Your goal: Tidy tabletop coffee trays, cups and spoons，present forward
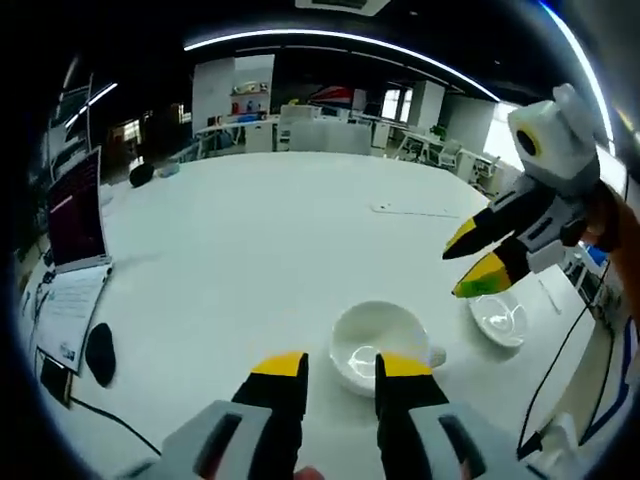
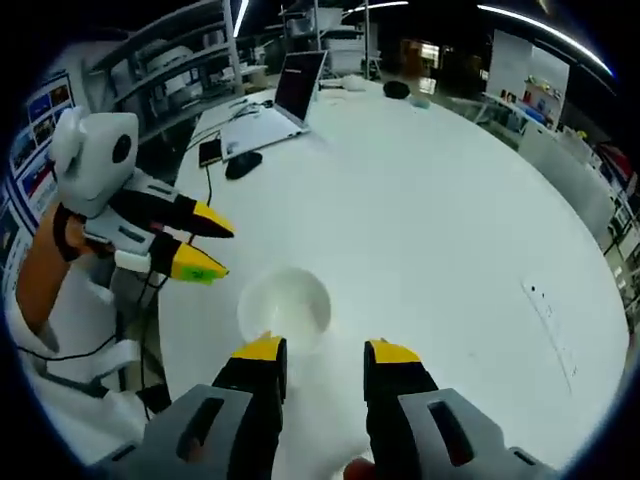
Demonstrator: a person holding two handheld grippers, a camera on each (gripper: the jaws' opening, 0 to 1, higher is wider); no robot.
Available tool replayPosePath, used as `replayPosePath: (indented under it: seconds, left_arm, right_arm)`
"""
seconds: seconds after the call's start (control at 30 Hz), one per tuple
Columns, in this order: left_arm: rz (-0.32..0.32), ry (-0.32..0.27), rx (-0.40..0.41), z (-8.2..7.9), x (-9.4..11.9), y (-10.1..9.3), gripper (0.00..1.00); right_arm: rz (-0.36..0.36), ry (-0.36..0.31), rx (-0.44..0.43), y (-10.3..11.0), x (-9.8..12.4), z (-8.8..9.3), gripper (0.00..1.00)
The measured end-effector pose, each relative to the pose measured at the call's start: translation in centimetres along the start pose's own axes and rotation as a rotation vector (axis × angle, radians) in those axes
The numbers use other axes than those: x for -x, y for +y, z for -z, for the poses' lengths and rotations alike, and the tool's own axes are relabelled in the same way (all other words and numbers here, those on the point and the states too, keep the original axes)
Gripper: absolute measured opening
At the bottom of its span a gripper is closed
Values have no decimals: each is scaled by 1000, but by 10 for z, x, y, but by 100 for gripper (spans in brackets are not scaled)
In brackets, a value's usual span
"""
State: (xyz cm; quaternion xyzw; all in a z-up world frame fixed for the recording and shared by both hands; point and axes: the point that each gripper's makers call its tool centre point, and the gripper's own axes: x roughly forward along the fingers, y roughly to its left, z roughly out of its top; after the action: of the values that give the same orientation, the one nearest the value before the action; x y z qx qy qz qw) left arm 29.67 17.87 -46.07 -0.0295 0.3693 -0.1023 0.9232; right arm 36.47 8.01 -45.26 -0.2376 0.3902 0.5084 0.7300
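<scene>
A: Left gripper view, read from the left: what lies on the white counter (image 1: 260, 240)?

B: A laptop (image 1: 75, 215) at the far left edge, a black mouse (image 1: 100, 353) near it; then the left tongs (image 1: 341, 368), released, jaws apart and holding nothing. A white cup (image 1: 380, 345) stands upright just beyond the jaw tips, its handle to the right. A white saucer (image 1: 499, 318) lies farther right, apart from the cup; the right tongs (image 1: 468, 265) hover above it.

A: And the right gripper view?

B: The left tongs (image 2: 210, 250) enter from the left, jaws slightly parted. The saucer (image 2: 285, 305) sits just beyond the right tongs (image 2: 325, 350), likewise released and empty
</scene>
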Motion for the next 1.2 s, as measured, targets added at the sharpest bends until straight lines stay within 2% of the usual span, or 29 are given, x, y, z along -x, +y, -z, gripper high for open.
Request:
replayPosePath:
  seconds: [0.2,0.27,0.47,0.6,0.7,0.8,0.93,1.07,1.17,1.2]
  left_arm:
    - [-5,50,7,4,-11,6,29]
    - [-1,61,7,7,-14,2,29]
    - [3,86,44,14,-21,-6,28]
    - [-8,116,52,19,-29,4,28]
    - [-41,124,47,24,-28,7,28]
    - [-53,135,63,25,-32,13,30]
    - [-38,159,115,26,-42,15,30]
    - [-38,173,144,24,-49,13,28]
    - [-42,189,175,26,-52,8,23]
    - [-47,195,175,26,-53,8,22]
  right_arm:
    - [3,57,-22,1,-16,-1,31]
    - [3,38,-59,4,-19,-4,30]
    - [44,112,-64,4,-37,18,30]
    - [17,120,-119,8,-46,19,30]
    - [59,162,-153,0,-49,23,28]
    - [67,174,-173,-1,-51,25,28]
    - [49,188,-204,4,-59,29,27]
    - [52,205,-212,8,-61,33,23]
    - [52,214,-211,13,-61,36,17]
    - [56,218,-211,8,-64,32,16]
